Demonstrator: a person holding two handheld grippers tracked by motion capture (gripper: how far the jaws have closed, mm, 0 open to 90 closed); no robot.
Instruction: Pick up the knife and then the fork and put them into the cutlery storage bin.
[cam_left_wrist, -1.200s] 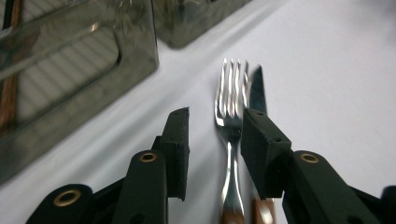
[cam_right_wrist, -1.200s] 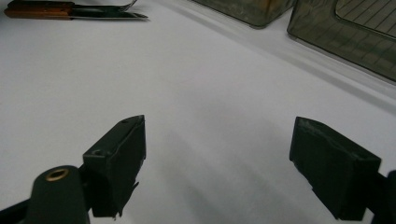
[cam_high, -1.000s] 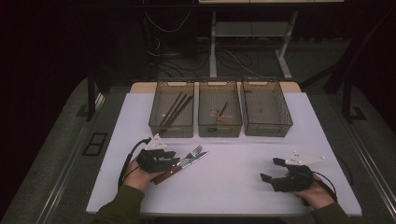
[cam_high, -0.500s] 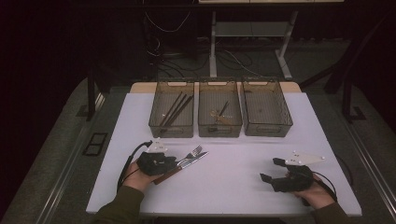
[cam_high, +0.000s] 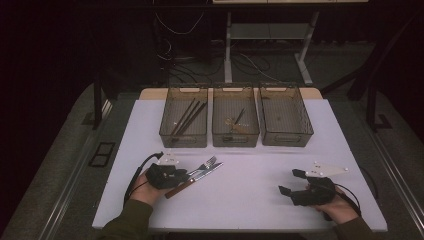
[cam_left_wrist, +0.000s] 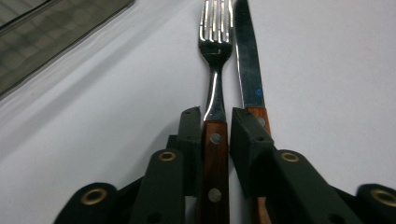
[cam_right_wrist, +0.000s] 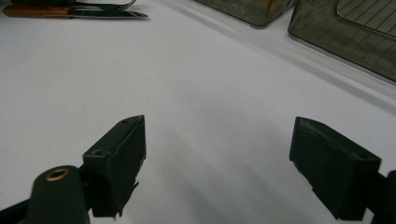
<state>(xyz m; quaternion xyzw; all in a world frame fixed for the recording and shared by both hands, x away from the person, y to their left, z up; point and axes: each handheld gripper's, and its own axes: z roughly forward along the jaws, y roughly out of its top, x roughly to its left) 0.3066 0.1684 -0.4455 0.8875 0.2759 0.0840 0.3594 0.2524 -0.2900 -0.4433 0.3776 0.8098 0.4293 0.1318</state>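
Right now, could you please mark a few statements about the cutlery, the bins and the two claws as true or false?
1. The left claw straddles the fork handle. True.
2. The knife lies between the left claw's jaws. False: it lies beside the fork, outside them.
3. The right claw holds a spoon. False: its jaws stand open with nothing between them.
4. Three bins stand in a row at the table's far side. True.
5. The right bin holds dark sticks. False: those lie in the left bin.
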